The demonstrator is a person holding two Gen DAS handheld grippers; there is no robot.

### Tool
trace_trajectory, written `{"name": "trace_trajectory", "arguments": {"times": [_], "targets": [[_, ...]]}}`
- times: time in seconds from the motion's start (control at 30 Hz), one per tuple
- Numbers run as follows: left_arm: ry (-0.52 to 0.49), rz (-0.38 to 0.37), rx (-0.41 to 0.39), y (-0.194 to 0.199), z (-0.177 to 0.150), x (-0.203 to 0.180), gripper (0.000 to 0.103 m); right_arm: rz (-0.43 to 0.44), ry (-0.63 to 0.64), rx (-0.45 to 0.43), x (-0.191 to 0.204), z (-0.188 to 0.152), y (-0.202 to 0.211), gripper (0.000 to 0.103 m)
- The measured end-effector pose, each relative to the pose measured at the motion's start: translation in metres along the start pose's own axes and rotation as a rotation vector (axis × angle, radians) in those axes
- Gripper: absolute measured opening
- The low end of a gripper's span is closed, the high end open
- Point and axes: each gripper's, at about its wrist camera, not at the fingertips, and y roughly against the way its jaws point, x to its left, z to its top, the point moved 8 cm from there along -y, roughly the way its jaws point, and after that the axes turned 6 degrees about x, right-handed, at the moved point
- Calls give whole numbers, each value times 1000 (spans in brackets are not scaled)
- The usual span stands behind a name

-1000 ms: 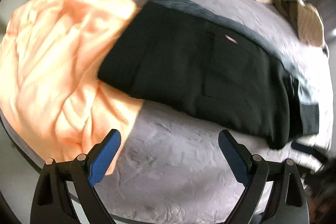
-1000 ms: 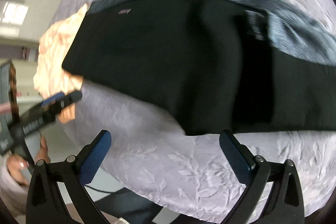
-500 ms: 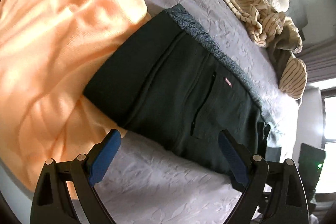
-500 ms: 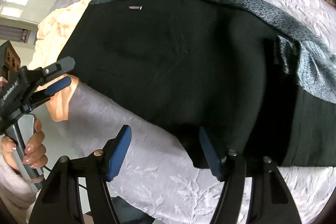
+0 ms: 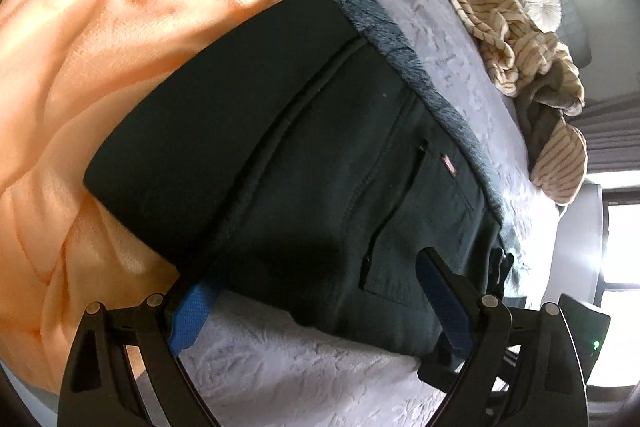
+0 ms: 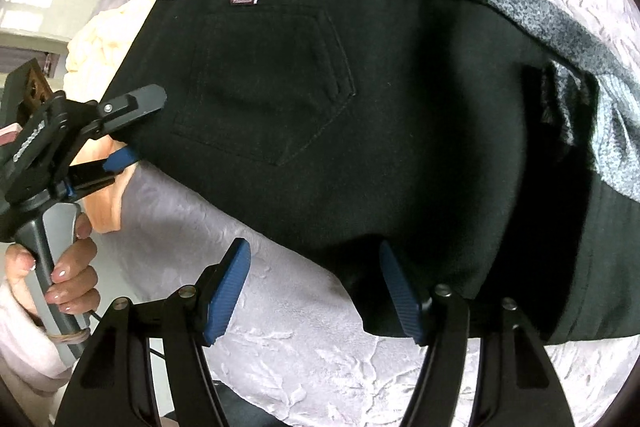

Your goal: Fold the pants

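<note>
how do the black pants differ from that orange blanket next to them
The black pants are dark and lie flat in a folded, straight-edged block; the orange blanket is pale and bright and sits bunched in soft creases. The pants show stitched seams, a pocket and a small label, while the blanket looks plain and fuzzy. The pants overlap the blanket's edge, lying on top of it. Both rest on the grey bedspread.

bed (image 5: 304,375) under pants (image 5: 320,167), blanket (image 5: 100,67)
</note>
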Motion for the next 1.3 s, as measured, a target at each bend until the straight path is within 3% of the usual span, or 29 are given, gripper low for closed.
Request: {"name": "trace_trajectory", "arguments": {"times": [0.17,0.37,0.43,0.57,0.63,0.67,0.7,0.73,0.8,0.87,1.0,1.13,1.3], "targets": [[-29,-29,-54,16,1,-16,95,14,-12,8,-4,2,-3,71],[-56,-186,-113,45,8,-47,95,11,-2,6,-3,2,-4,71],[-49,-167,-108,41,15,-47,95,12,-3,7,-1,3,-6,71],[-27,-64,-78,17,19,-30,94,17,-4,13,-2,3,-4,71],[-23,28,-58,6,18,-18,80,18,1,21,-2,3,-3,71],[-37,86,-53,3,18,-14,61,17,1,27,-2,3,0,71],[-70,156,-57,3,17,-12,52,18,6,31,-1,4,5,71],[-91,179,-66,4,17,-13,49,19,15,29,-2,6,13,71],[-202,278,-135,13,13,-27,41,20,31,-4,-2,14,33,72],[-347,402,-208,19,6,-46,40,35,28,-33,-2,28,55,80],[-642,664,-334,15,-16,-76,40,113,41,-59,19,68,93,81],[-730,744,-351,10,-25,-78,40,151,163,-9,77,115,106,85],[-731,749,-349,10,-21,-79,40,110,329,110,156,142,80,87]]}}
